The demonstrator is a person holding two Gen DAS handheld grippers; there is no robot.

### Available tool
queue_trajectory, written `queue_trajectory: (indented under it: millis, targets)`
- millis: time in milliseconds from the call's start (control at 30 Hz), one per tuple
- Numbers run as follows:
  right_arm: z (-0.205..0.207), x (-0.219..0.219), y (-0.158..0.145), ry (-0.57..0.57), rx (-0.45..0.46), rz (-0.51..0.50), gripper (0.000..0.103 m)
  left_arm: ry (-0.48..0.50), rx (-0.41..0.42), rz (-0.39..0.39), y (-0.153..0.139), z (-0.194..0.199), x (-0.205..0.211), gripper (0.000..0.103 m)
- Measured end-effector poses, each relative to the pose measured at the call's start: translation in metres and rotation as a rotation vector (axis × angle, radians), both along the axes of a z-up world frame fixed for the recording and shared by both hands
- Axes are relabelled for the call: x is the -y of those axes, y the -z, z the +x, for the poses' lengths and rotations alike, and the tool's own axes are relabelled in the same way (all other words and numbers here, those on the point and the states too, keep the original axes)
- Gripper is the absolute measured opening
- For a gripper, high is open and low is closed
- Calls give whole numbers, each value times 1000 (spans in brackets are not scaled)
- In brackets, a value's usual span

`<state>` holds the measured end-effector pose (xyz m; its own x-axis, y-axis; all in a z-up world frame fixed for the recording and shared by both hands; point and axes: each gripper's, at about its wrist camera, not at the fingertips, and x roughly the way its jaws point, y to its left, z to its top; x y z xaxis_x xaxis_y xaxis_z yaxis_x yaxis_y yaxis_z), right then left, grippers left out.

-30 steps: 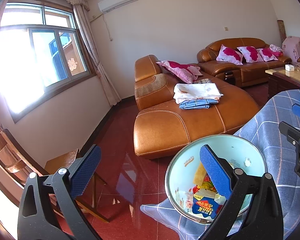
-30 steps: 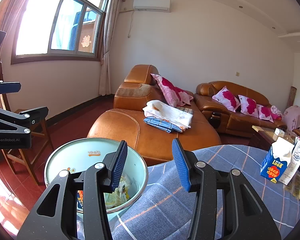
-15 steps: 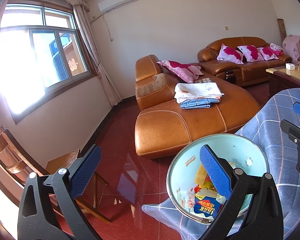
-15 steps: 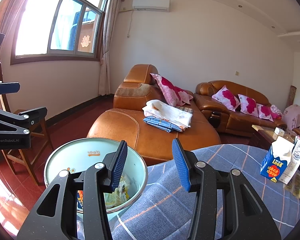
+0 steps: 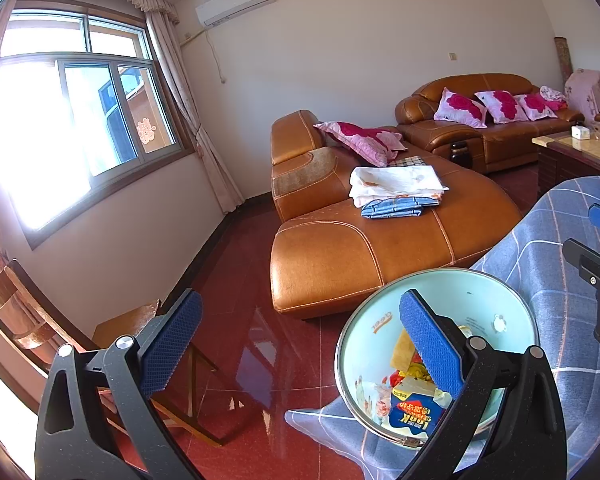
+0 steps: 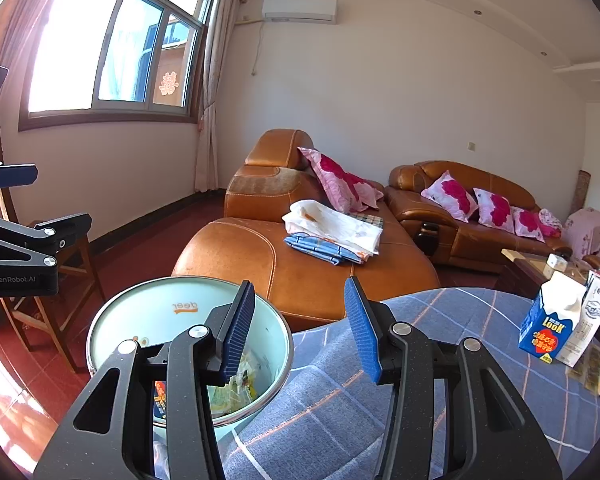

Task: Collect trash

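Observation:
A pale green trash bin (image 5: pixel 452 292) (image 6: pixel 172 304) stands beside the table with the blue checked cloth (image 6: pixel 380 400). It holds wrappers and a blue "Look" carton (image 5: pixel 412 414). My left gripper (image 5: pixel 300 344) is open and empty, above the floor and the bin's rim. My right gripper (image 6: pixel 300 324) is open and empty, over the bin's edge and the table. A blue and white "Look" milk carton (image 6: pixel 548 320) stands upright on the table at the right, with a second white carton (image 6: pixel 592 320) and small wrappers (image 6: pixel 596 372) beside it.
An orange leather sofa (image 6: pixel 300 264) with folded cloths (image 6: pixel 332 232) stands behind the bin. A wooden chair (image 5: pixel 60 328) is at the left on the red tile floor (image 5: pixel 236 320). A coffee table (image 5: pixel 568 156) stands at the far right.
The left wrist view has shifted slightly, so the bin sits a little further right and lower. The right gripper has barely moved. Both stay open.

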<state>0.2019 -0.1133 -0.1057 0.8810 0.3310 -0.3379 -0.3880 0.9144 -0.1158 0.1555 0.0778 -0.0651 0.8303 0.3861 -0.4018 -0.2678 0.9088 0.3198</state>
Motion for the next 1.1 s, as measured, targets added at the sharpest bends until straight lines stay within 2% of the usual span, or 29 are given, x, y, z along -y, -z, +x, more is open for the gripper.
queue_trajectory:
  millis: [967, 1100]
  targets:
    - [2, 7, -3, 14, 7, 2, 55, 12, -10, -1, 1, 3, 4, 97]
    - [2, 8, -2, 15, 9, 2, 55, 10, -6, 17, 1, 2, 5, 97]
